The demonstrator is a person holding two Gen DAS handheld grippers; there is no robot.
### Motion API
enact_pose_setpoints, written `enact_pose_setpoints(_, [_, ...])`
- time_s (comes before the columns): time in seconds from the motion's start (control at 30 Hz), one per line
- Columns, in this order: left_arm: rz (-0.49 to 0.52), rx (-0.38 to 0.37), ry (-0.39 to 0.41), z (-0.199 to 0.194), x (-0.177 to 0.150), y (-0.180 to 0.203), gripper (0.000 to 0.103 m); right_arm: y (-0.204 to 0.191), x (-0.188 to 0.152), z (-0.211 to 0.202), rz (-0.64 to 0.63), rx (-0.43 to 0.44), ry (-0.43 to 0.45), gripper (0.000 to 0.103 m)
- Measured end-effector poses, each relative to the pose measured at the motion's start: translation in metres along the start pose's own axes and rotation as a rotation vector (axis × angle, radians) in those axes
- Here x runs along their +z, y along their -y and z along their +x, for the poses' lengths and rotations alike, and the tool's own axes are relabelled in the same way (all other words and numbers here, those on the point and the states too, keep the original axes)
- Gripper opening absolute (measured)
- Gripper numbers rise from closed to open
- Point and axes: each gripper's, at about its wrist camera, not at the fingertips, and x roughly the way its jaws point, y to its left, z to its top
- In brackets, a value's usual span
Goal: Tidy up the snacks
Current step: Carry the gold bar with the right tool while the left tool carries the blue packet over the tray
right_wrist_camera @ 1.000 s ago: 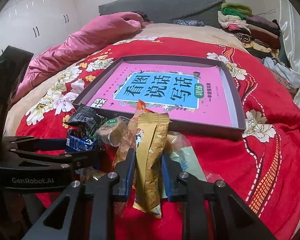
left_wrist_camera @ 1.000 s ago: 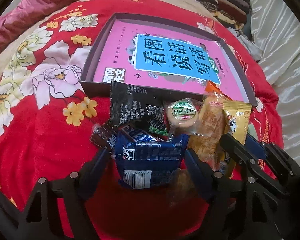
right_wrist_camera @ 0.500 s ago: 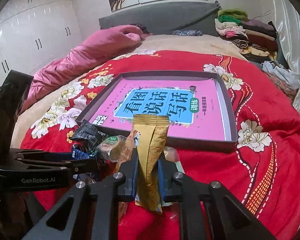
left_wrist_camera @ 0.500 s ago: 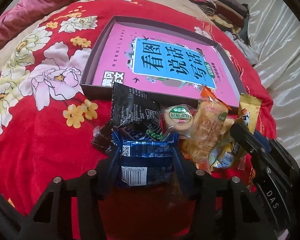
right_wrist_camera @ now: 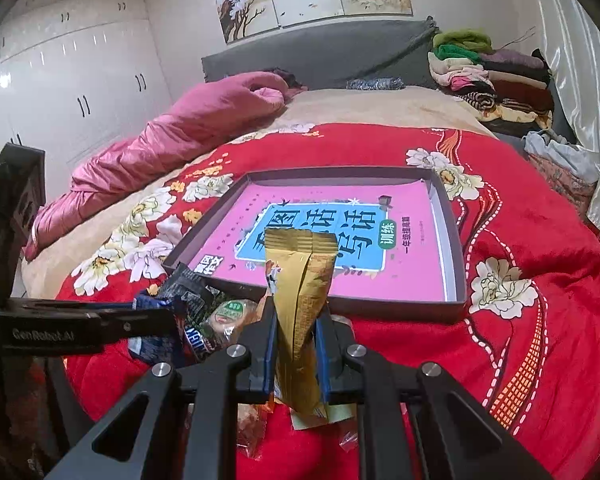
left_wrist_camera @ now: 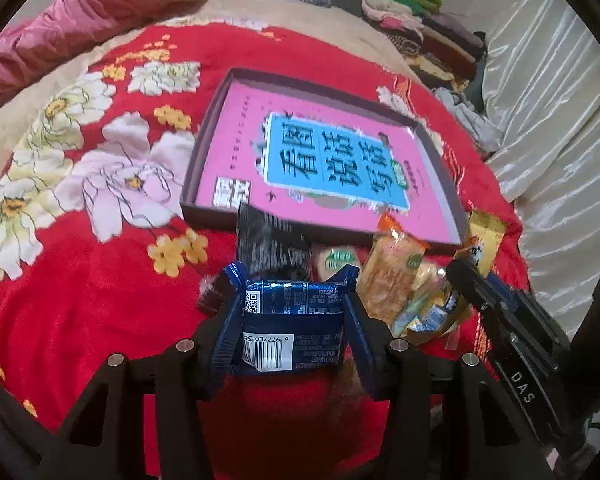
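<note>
The left tool (left_wrist_camera: 292, 312) is clamped on a blue snack packet (left_wrist_camera: 290, 320) at the lower middle of the left wrist view, its pads pressed against the packet's two sides with the barcode face showing between them. The right tool (right_wrist_camera: 296, 340) is squeezed almost fully together on a gold snack stick (right_wrist_camera: 302, 312), which stands upright from the jaws at the centre of the right wrist view. Both packets appear lifted clear of the pile.

The remaining snacks, a black packet (left_wrist_camera: 268, 240), a round green-labelled cake (left_wrist_camera: 336, 258) and an orange packet (left_wrist_camera: 392, 276), lie bunched on the red bed cover (left_wrist_camera: 80, 280) just in front of the tray's near wall (left_wrist_camera: 208, 216), in the middle of the left wrist view. The shallow dark tray holds a pink book (right_wrist_camera: 312, 236) and no snacks yet.

The step in hand looks like carrying both packets over that near wall. To do it well, keep both grips firm, raise each packet high enough to clear the wall, keep the two tools apart so they do not collide, and set the packets flat on the book, side by side rather than stacked.
</note>
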Motion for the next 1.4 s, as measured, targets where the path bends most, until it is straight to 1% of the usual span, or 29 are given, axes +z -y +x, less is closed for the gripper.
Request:
enact_pose_setpoints(0.17, [-0.009,-0.02,0.032,-0.011,0.009,-0.001,0.053,0.005,0.005,-0.005,0.02,0.017,0.03,0.017])
enact_pose_setpoints(0.33, [-0.021,-0.04,0.058,-0.019,0.018,0.0,0.053,0.01,0.011,-0.013,0.045,0.049,0.084,0.017])
enact_pose_setpoints(0.73, [-0.043,-0.037,0.104,-0.026,0.036,-0.004,0.053,0.02,0.025,-0.024,0.059,0.07,0.182,0.017])
enact_pose_setpoints(1.07, [-0.056,-0.029,0.127,-0.023,0.055,-0.008,0.053,0.044,0.036,-0.024,0.094,0.048,0.234,0.017])
enact_pose_setpoints(1.4, [-0.078,-0.022,0.143,-0.015,0.072,-0.012,0.053,0.062,0.043,-0.015,0.108,0.021,0.245,0.017])
